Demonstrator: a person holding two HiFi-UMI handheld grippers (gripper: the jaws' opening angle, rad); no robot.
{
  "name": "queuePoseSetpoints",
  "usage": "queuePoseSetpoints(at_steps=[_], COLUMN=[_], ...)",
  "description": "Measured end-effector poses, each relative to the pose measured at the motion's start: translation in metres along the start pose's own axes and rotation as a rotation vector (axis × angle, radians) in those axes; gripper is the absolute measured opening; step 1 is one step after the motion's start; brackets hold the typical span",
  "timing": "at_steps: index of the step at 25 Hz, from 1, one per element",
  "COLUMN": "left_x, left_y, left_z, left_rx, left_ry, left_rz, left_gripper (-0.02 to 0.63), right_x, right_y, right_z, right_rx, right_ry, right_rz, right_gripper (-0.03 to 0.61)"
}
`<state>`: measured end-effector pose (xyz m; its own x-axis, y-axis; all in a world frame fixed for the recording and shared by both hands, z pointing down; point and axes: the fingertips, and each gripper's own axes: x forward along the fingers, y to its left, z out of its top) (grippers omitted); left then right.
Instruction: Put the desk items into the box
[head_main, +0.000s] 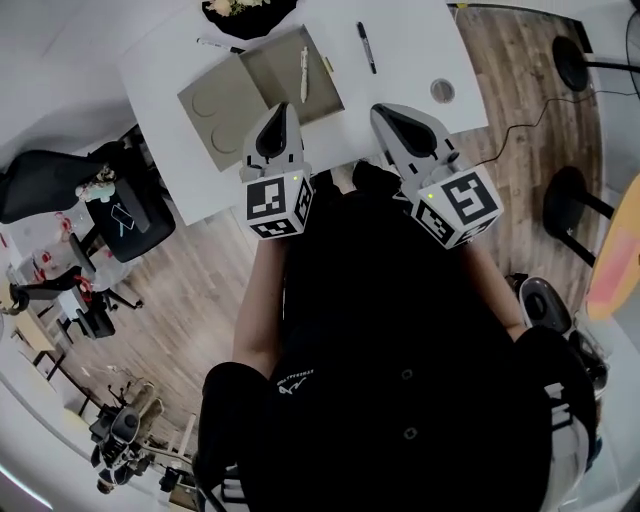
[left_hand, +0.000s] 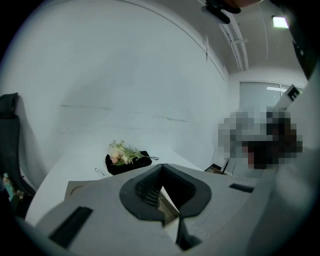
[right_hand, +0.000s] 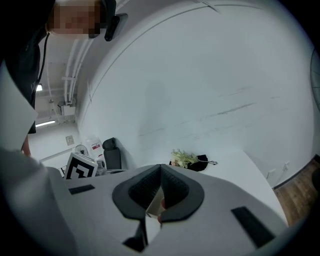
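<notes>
An open tan cardboard box (head_main: 285, 52) lies on the white table (head_main: 400, 30), its lid (head_main: 215, 112) folded flat to the left. A white pen (head_main: 303, 75) rests inside the box. On the table to the right lie a black marker (head_main: 367, 47) and a small round grey item (head_main: 442, 91). Another pen (head_main: 215, 44) lies left of the box. My left gripper (head_main: 284, 106) hovers over the box's near edge, shut and empty. My right gripper (head_main: 382, 109) is over the table's near edge, also shut and empty. In both gripper views the pads meet at the tip.
A black bowl of flowers (head_main: 245, 12) stands at the table's far edge, also seen as the bowl (left_hand: 127, 160) and the bowl (right_hand: 190, 161). Black office chairs (head_main: 120, 215) stand to the left on the wood floor; black stools (head_main: 570, 195) and a cable are to the right.
</notes>
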<state>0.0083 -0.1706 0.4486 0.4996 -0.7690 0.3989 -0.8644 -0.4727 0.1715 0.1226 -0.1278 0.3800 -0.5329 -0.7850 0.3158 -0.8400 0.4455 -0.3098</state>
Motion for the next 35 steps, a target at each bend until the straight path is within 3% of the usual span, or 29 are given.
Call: queuePoseSetpoints(at_steps=[10,26,35], left_x=[-0.069,-0.139,-0.152], left_y=[-0.043,-0.066,-0.069], left_z=[0.028,0.034,0.034], left_rx=[0.043,0.028,0.018], left_ry=[-0.142,-0.274,-0.295], left_rz=[0.076,0.229,0.28], left_gripper=[0.008,0.008,0.008], right_x=[-0.013,-0.032,-0.036], right_y=[0.012,0.038,0.048], right_z=[0.0,0.009,0.015], right_rx=[-0.049,-0.145,-0.174], right_ry=[0.001,-0.035,-0.054], right_rz=[0.129,0.255,0.314], right_gripper=[-0.002,-0.002,-0.002])
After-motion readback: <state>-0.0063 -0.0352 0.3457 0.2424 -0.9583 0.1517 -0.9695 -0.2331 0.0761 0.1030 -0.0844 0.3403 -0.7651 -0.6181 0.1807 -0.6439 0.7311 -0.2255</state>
